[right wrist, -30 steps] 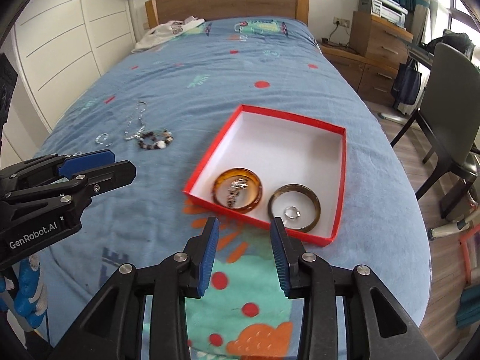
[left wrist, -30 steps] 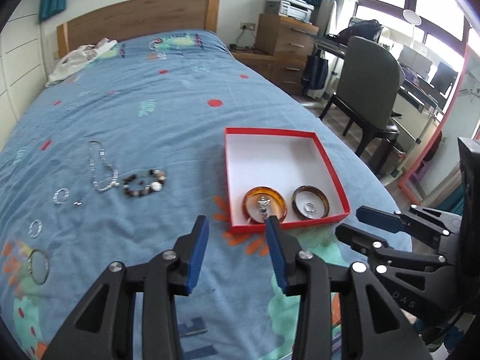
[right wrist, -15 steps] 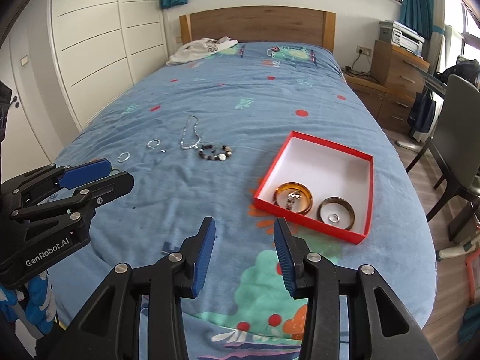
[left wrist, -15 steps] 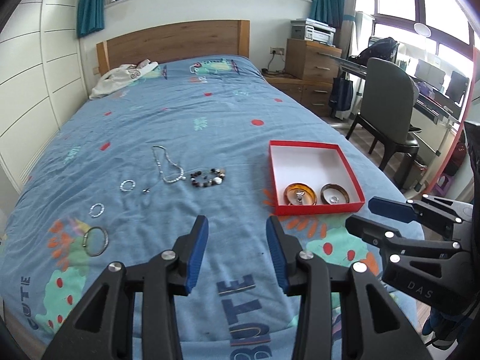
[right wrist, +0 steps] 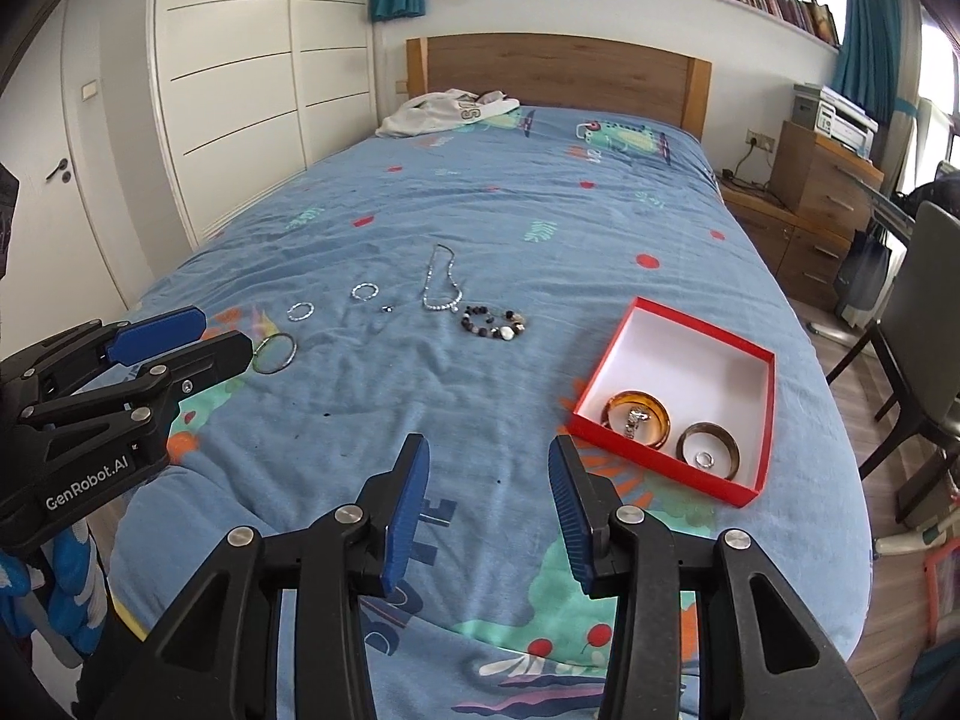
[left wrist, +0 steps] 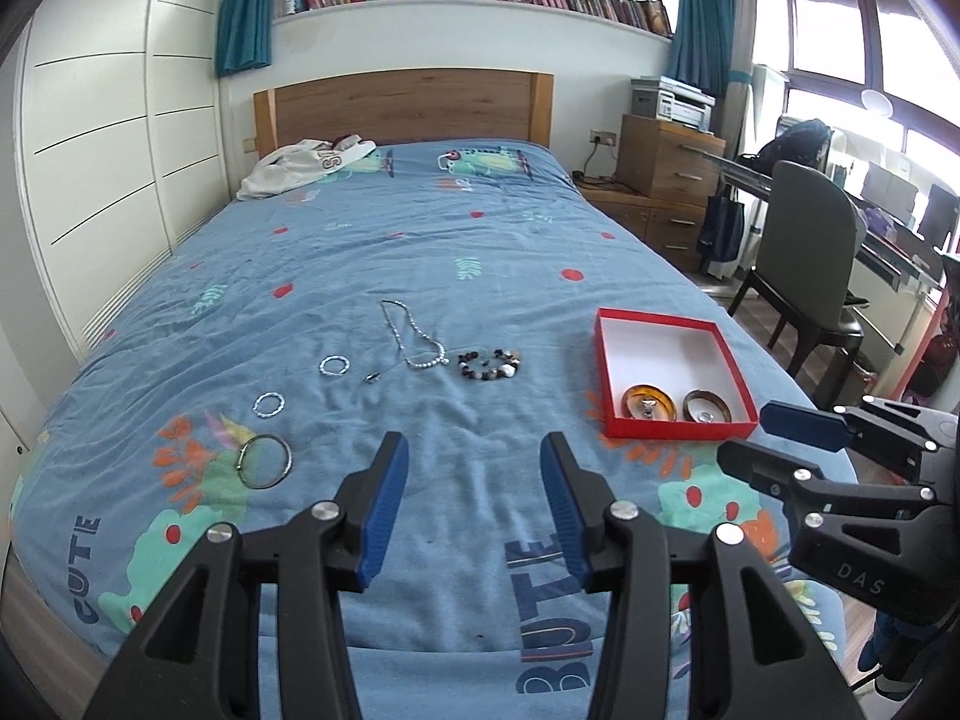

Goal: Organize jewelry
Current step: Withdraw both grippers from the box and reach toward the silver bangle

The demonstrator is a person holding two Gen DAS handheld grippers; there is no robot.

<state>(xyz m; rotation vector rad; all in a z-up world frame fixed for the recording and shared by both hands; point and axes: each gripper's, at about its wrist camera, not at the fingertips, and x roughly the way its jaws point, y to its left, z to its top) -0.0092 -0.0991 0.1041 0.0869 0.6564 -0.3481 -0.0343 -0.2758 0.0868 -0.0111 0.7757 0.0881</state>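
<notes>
Two bangles [right wrist: 639, 417] with small pieces lie in the red box [right wrist: 762, 414], while necklace [left wrist: 414, 336], bracelet [left wrist: 489, 363] and rings [left wrist: 333, 365] wait on the bed at left; the left gripper [left wrist: 474, 504] is opening with nothing between, the right gripper [right wrist: 489, 504] is spread and empty.

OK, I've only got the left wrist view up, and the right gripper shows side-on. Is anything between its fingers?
Observer: No. The right wrist view looks straight along the right gripper. Its blue pads are apart, with only the bedspread behind the gap.
Operator: And what's further left, past the white wardrobe panels?
Observer: Beyond the wardrobe there is a white door with a dark lever handle, which your view cuts off.
</notes>
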